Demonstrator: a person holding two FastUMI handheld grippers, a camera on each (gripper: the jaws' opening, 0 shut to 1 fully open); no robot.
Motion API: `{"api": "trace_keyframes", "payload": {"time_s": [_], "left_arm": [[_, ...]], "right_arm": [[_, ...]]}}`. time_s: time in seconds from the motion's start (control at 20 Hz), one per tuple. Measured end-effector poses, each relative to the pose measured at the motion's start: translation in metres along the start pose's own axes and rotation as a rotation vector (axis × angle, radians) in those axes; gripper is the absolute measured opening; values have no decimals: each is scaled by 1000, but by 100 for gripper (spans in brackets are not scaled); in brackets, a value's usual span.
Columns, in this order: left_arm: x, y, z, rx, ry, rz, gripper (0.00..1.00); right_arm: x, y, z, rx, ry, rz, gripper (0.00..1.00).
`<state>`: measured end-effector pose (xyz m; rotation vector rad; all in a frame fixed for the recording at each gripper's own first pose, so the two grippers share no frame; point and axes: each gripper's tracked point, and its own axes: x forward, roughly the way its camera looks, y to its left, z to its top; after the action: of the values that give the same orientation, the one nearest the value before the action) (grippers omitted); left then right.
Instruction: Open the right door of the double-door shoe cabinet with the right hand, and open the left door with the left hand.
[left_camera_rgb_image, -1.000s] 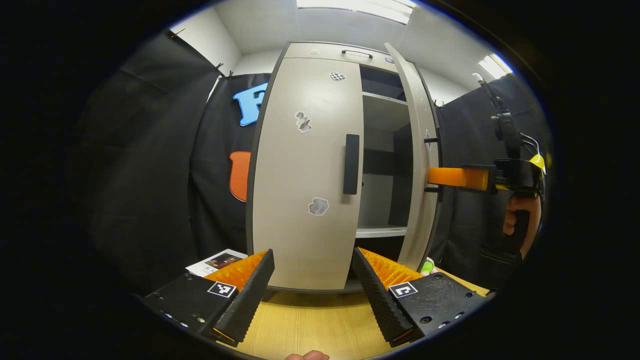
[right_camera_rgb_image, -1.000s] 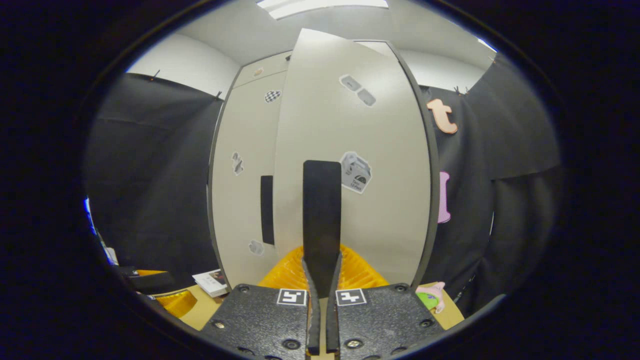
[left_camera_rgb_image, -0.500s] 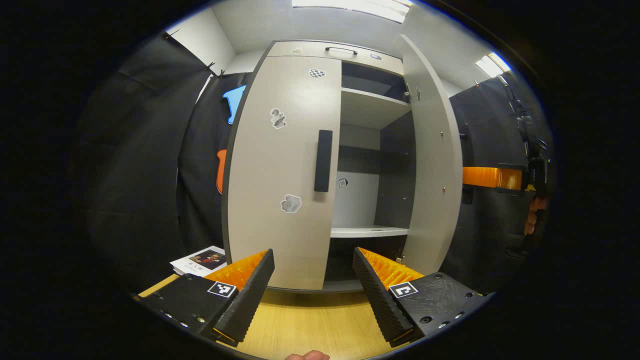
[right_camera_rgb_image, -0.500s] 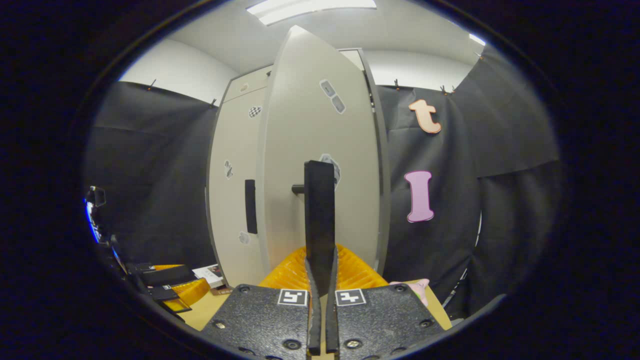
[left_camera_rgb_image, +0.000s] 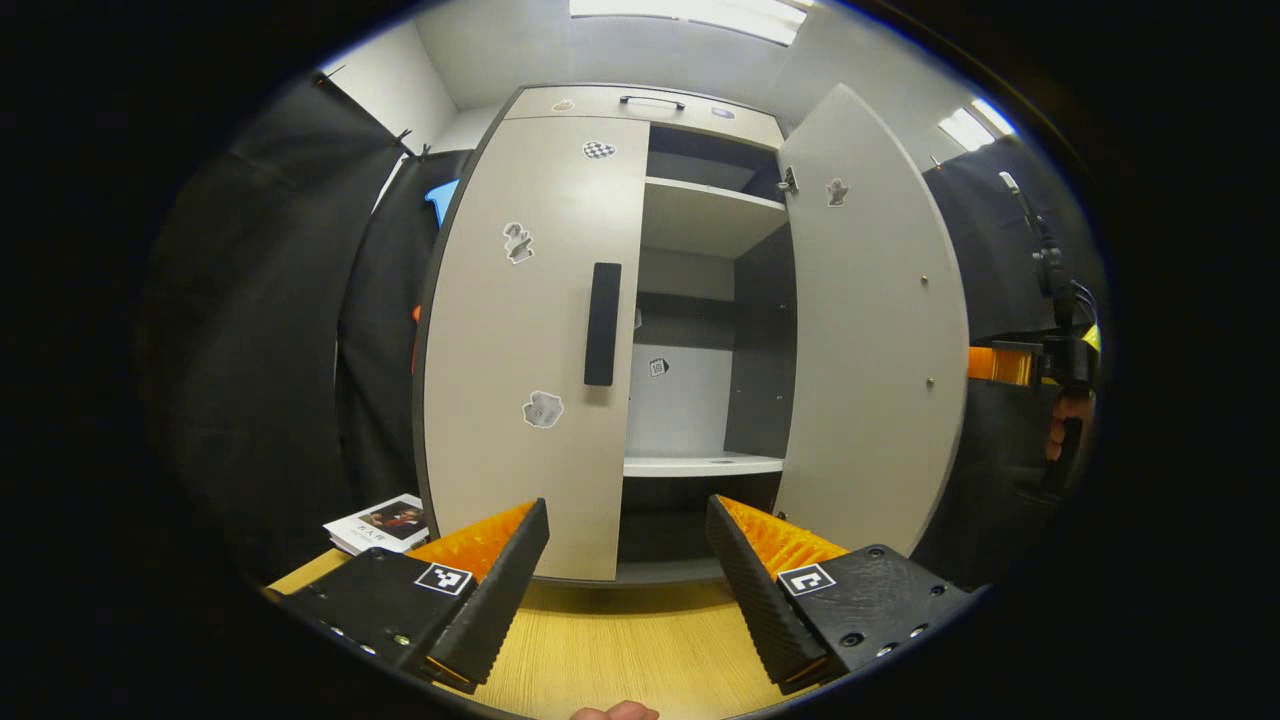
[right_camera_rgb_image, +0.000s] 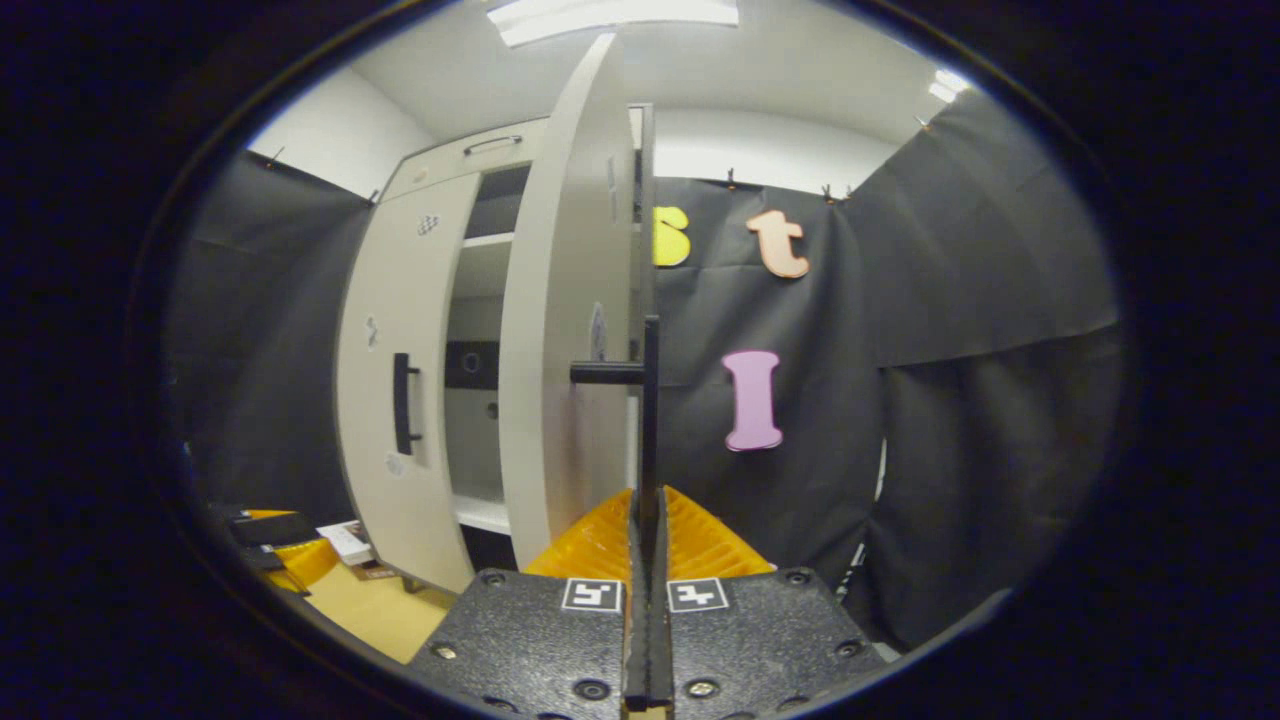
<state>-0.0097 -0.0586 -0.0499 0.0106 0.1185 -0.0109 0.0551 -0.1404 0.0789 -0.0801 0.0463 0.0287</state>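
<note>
Here, in the left gripper view, the left gripper (left_camera_rgb_image: 627, 590) is spread wide and holds nothing. It sits low over the wooden table (left_camera_rgb_image: 620, 650), in front of the shoe cabinet (left_camera_rgb_image: 640, 100). The left door (left_camera_rgb_image: 520, 330) is shut, and the right door (left_camera_rgb_image: 870, 340) is swung open. Far right, a hand (left_camera_rgb_image: 1060, 430) holds the other tool.

In the right gripper view, the right gripper (right_camera_rgb_image: 648, 560) is pinched tight on the right door's black handle (right_camera_rgb_image: 650, 410).
</note>
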Motion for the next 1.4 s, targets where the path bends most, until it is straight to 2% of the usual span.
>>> {"api": "trace_keyframes", "payload": {"time_s": [0.05, 0.1, 0.35, 0.55, 0.7, 0.75, 0.8, 0.85, 0.9, 0.95, 1.0, 1.1, 1.25, 1.4], "left_arm": [[-1, 0, 0, -1, 2, 0, 95], [0, -1, 0, -3, 5, -2, 95], [-8, 2, 11, 0, -31, 5, 95], [-16, 7, 35, -120, -132, -1, 95], [-16, 22, 41, -104, -149, 26, 95], [-13, 25, 41, -88, -149, 29, 95], [-11, 27, 41, -81, -147, 37, 95], [-9, 27, 41, -81, -148, 33, 95], [-8, 25, 41, -86, -149, 21, 95], [-8, 24, 43, -90, -156, 12, 95], [-6, 24, 45, -89, -159, 4, 95], [-1, 28, 49, -88, -161, 1, 95], [11, 34, 68, -104, -190, -7, 95], [42, 43, 95, -67, -186, -8, 95]], "right_arm": [[-9, 7, -1, 57, 8, 45, 4], [-9, 10, -3, 77, 17, 57, 4], [-9, 8, -3, 14, -1, 24, 4], [-17, 1, -3, -26, -15, -28, 4], [-41, -3, -5, -45, -25, -65, 32], [-53, -3, -8, -43, -20, -77, 36], [-63, -1, -10, -39, -16, -86, 50], [-75, 3, -10, -37, -19, -88, 54], [-88, 13, -8, -33, -34, -76, 64], [-100, 27, -2, -37, -62, -53, 69], [-109, 40, 5, -46, -91, -40, 84], [-124, 61, 13, -71, -127, -28, 90], [-129, 108, 17, -118, -161, 42, 91], [-113, 134, -6, -138, -125, 77, 92]]}}
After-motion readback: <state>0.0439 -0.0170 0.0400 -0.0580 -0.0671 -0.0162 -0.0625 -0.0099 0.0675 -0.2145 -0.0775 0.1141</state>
